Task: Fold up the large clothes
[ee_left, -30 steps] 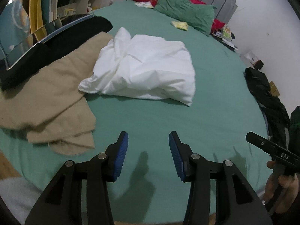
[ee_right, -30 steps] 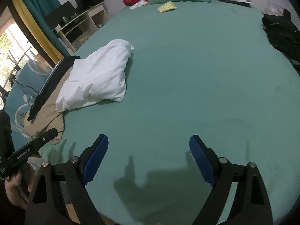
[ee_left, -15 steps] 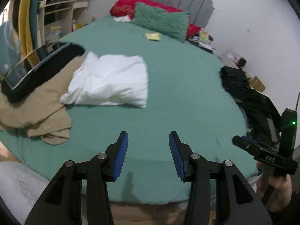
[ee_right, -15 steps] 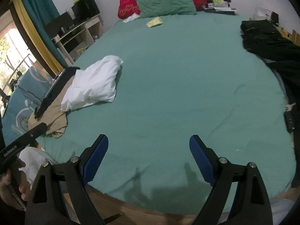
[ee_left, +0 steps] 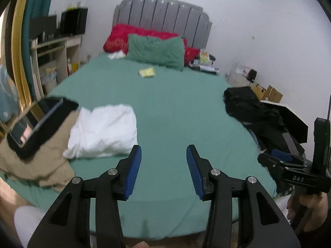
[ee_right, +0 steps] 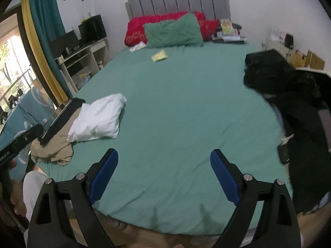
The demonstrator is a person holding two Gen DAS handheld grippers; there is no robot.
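Two tongs hang empty above the bed's point(ee_left: 175, 107) near edge. At the left, the folded white garment point(ee_left: 103, 132) lies on a beige cloth point(ee_left: 31, 161), probably stacked as finished. The left tongs point(ee_left: 163, 170) are half open, the right tongs point(ee_right: 164, 174) wide. At the right, a black clothes heap point(ee_right: 289, 86) probably waits for folding.

Bed point(ee_right: 186, 113): smooth matt green cloth sheet. White garment point(ee_right: 97, 119): soft crumpled cloth. Fingers point(ee_right: 103, 171): ribbed blue pads, matt black plastic frames.
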